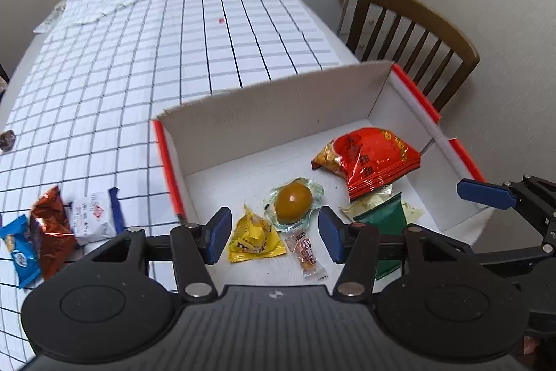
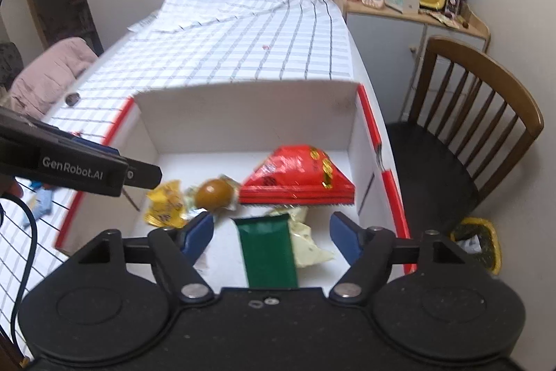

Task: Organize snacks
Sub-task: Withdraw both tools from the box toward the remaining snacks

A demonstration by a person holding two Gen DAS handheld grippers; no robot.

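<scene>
Both tools over the box [image 1: 278, 113], jaws apart, nothing held: left tool [image 1: 274, 233] above the yellow packet [image 1: 253, 239], right tool [image 2: 271, 237] above the green packet [image 2: 267, 252]. Three packets [image 1: 55, 232] wait on the bench [image 1: 139, 58], left of the box. Lift clear of the wall, then approach flat w/ jaws wide.

both grippers [image 1: 274, 233] [image 2: 271, 237] open, empty

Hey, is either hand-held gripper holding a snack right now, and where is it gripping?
Nothing is held. The left hand-held gripper and right hand-held gripper both stand open above the snacks lying in the box.
</scene>
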